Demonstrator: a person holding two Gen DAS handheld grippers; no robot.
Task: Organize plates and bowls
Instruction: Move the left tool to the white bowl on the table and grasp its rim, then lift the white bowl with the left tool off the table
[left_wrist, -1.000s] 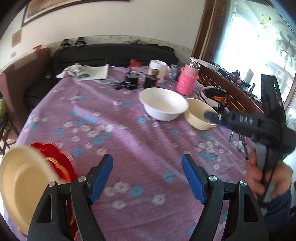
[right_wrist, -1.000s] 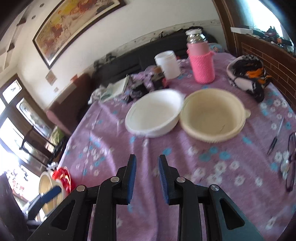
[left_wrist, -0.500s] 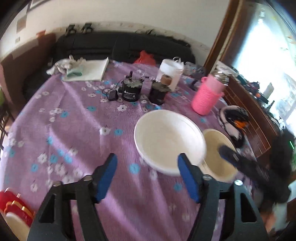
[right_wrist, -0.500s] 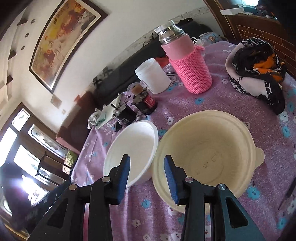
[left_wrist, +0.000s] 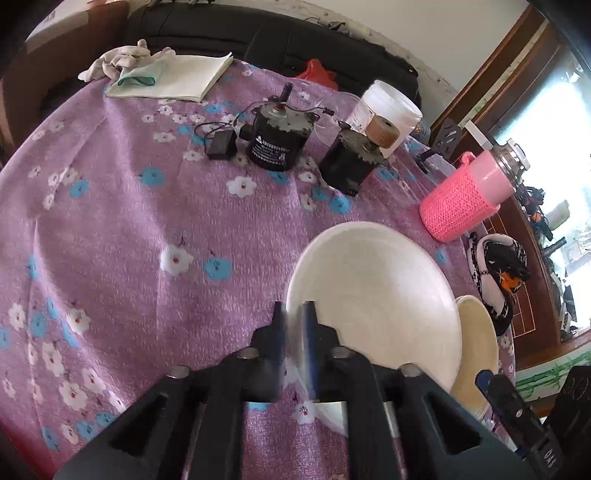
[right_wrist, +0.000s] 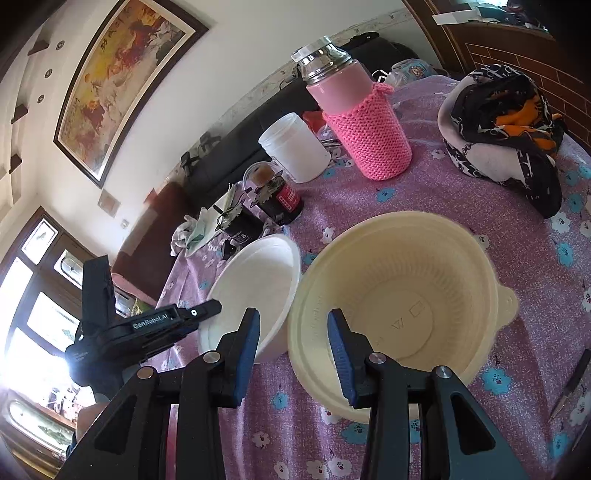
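Left tongs (left_wrist: 293, 314) have snapped shut since a second ago, when they stood wide over bare cloth with a cream plate off to the left. Now the pads look pinched on the near rim of the white bowl (left_wrist: 373, 295), though the blur there makes the contact a bit hard to read. That plate is out of the left view now, and the bowl fills the lower right instead of sitting far back.

Right tongs (right_wrist: 293, 336) are part-way open, wider than before, holding nothing. They sit much closer in than a second ago: the near rim of the cream bowl (right_wrist: 402, 306) is between the two blue pads, no pressing that I can see.

Both bowls sit on the purple flowered surface (left_wrist: 122, 229), rims touching or nearly so, white one left of the cream one in the right view. The pink knitted bottle (right_wrist: 362, 122) and white tub (right_wrist: 295, 147) stand behind them.
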